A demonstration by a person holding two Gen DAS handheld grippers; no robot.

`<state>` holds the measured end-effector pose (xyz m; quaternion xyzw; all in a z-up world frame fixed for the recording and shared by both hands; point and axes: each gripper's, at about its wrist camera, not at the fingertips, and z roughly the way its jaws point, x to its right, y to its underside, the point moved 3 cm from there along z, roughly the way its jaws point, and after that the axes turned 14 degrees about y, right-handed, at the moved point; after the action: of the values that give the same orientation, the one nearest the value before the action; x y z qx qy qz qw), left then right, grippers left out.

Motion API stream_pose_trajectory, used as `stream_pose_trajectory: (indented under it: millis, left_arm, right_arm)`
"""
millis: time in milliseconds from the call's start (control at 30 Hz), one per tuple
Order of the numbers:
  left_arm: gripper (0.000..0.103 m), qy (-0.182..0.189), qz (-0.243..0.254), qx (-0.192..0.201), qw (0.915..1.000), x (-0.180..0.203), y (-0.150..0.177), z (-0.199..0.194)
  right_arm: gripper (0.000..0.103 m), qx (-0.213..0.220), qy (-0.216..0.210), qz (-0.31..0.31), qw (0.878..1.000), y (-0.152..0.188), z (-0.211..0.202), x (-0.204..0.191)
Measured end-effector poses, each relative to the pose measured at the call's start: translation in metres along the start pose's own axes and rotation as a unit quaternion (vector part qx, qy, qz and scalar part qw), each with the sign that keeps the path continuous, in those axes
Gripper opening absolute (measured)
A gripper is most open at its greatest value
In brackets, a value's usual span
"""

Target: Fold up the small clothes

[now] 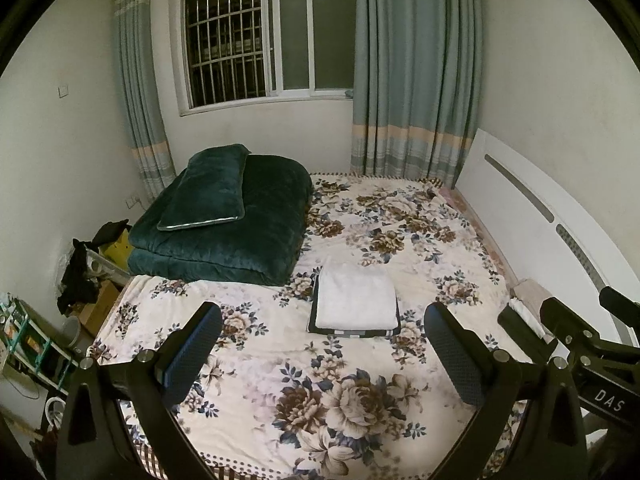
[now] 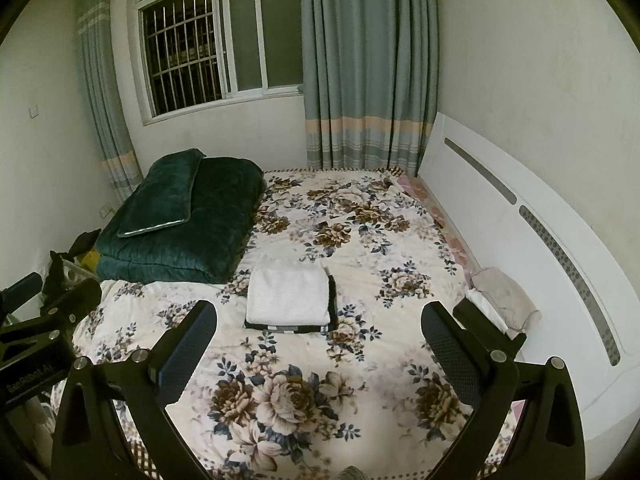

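Note:
A folded white garment (image 1: 356, 298) lies on top of a folded dark garment with a checked edge (image 1: 352, 332) in the middle of the floral bed sheet (image 1: 320, 400). The stack also shows in the right wrist view (image 2: 287, 296). My left gripper (image 1: 322, 344) is open and empty, held above the bed in front of the stack. My right gripper (image 2: 318, 344) is open and empty, also in front of the stack. A crumpled pale cloth (image 2: 506, 296) lies at the bed's right edge by the headboard.
A folded dark green quilt (image 1: 236, 232) with a green pillow (image 1: 208, 188) on it sits at the bed's far left. A white headboard (image 2: 520, 232) runs along the right. Boxes and dark clothes (image 1: 84, 272) crowd the floor at left. Curtains and a window stand behind.

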<state>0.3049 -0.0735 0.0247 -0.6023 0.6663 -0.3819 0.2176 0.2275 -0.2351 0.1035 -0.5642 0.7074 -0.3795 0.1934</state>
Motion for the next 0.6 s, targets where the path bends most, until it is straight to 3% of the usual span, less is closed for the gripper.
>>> stream_pose_trajectory:
  millis: [600]
  left_arm:
    - [0.103, 0.001, -0.001, 0.000, 1.0000, -0.0004, 0.0000, -0.0019]
  right_arm:
    - [0.103, 0.003, -0.001, -0.001, 1.000, 0.0027, -0.0016, 0.0000]
